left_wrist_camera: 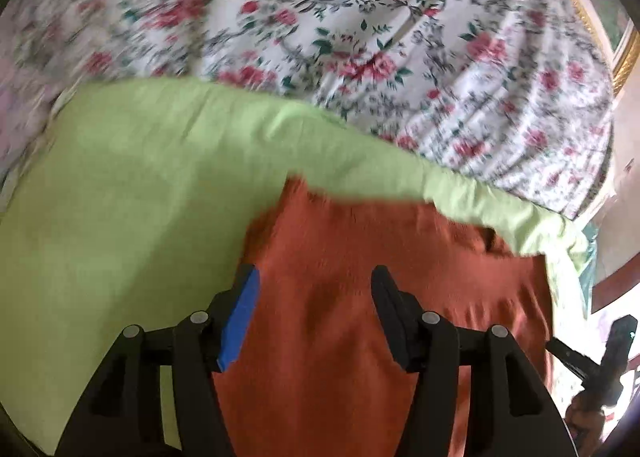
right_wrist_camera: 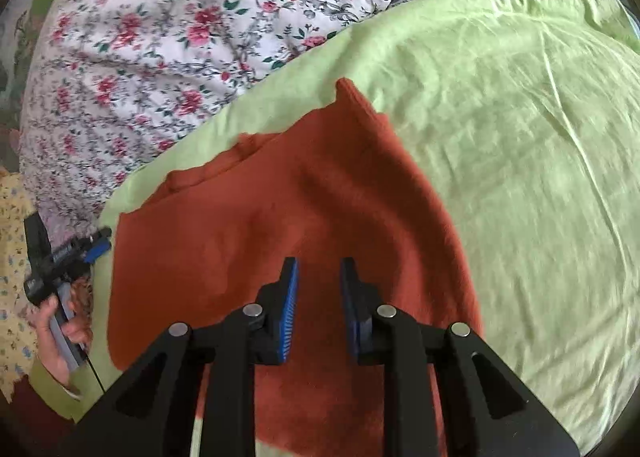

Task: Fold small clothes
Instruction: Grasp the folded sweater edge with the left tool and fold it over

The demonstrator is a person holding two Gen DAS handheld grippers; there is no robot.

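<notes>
I have the rust-orange knit garment (right_wrist_camera: 280, 225) lying flat on a light green sheet (right_wrist_camera: 500, 137) spread over the floral bedspread (right_wrist_camera: 160, 37). My left tool (left_wrist_camera: 316, 277) hovers over it with jaws wide apart and nothing between them. My right tool (right_wrist_camera: 319, 269) is narrowly parted and empty too. The cloth looks soft, light and limp, so I judge a corner or hem edge the best hold. Its near edge is hidden under both tools, and motion blur smears the left view.
</notes>
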